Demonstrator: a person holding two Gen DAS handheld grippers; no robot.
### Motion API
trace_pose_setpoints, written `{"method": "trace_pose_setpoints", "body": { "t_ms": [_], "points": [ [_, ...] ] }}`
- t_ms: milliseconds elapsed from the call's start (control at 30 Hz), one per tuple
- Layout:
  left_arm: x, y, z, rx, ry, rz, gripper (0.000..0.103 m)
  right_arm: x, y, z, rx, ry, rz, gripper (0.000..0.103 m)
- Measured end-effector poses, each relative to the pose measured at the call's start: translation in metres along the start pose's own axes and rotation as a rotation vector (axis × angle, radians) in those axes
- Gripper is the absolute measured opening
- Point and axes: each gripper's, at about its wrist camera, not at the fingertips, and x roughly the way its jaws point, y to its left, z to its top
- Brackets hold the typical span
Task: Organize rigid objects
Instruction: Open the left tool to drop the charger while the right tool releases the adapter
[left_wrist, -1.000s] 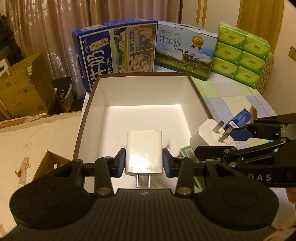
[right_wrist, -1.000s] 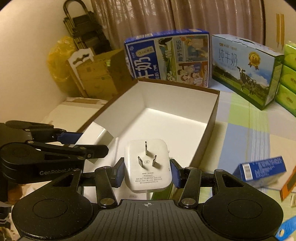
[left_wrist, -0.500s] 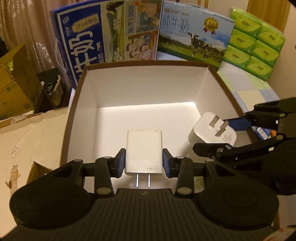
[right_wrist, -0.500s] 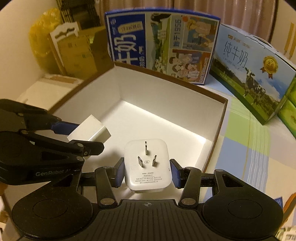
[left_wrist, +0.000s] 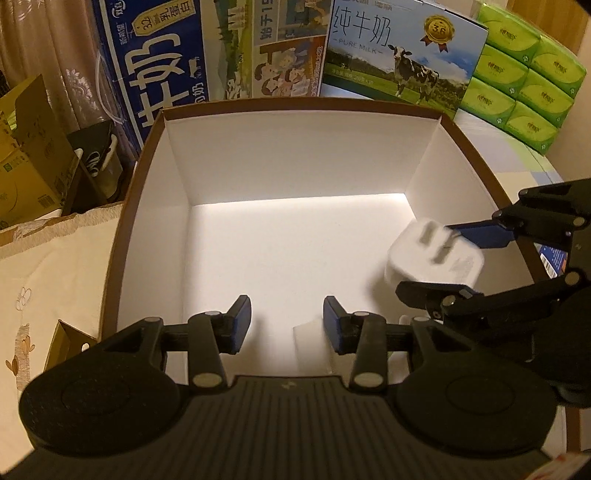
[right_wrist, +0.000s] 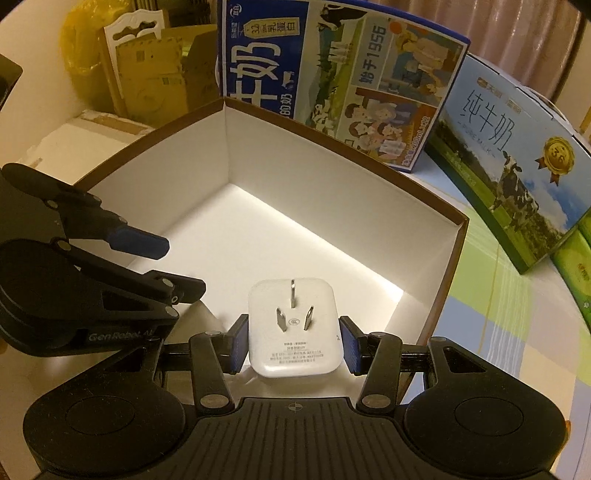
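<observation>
A brown-rimmed box (left_wrist: 133, 206) with a white inside (right_wrist: 280, 243) lies below both grippers. My left gripper (left_wrist: 282, 323) is open and empty over the box's near part; a white two-pin charger (left_wrist: 308, 334) shows blurred just below its right finger, inside the box. My right gripper (right_wrist: 291, 341) is shut on a white three-pin plug adapter (right_wrist: 293, 328), prongs up, over the box's right side. The adapter also shows in the left wrist view (left_wrist: 432, 258). The left gripper shows open in the right wrist view (right_wrist: 162, 266).
Two milk cartons stand behind the box, a blue one (left_wrist: 177, 70) and a cow-printed one (left_wrist: 399, 59). Green tissue packs (left_wrist: 524, 74) are at the back right. Cardboard boxes (left_wrist: 26, 158) stand to the left. A small blue box (left_wrist: 552, 258) lies past the box's right wall.
My left gripper has opened and let go of the two-pin charger, which has dropped into the box. Both grippers have moved further over the box. The right one still holds its adapter.
</observation>
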Motion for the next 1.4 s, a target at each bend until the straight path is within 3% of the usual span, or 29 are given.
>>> {"method": "trace_pose_setpoints", "body": {
  "t_ms": [167, 500, 867, 1400],
  "points": [
    [-0.006, 0.0, 0.0, -0.004, -0.01, 0.001, 0.043, -0.005, -0.005, -0.002, 0.019, -0.03, -0.02, 0.047],
    [-0.046, -0.005, -0.012, -0.016, -0.038, 0.004, 0.047, -0.051, -0.008, -0.022, 0.119, -0.09, 0.073, 0.05],
    [-0.1, -0.011, -0.037, -0.047, -0.078, 0.033, 0.048, -0.097, 0.0, -0.045, 0.213, -0.131, 0.113, 0.056],
    [-0.155, -0.056, -0.078, -0.045, -0.119, 0.009, 0.049, -0.152, 0.01, -0.084, 0.293, -0.176, 0.117, 0.059]
  ]
}}
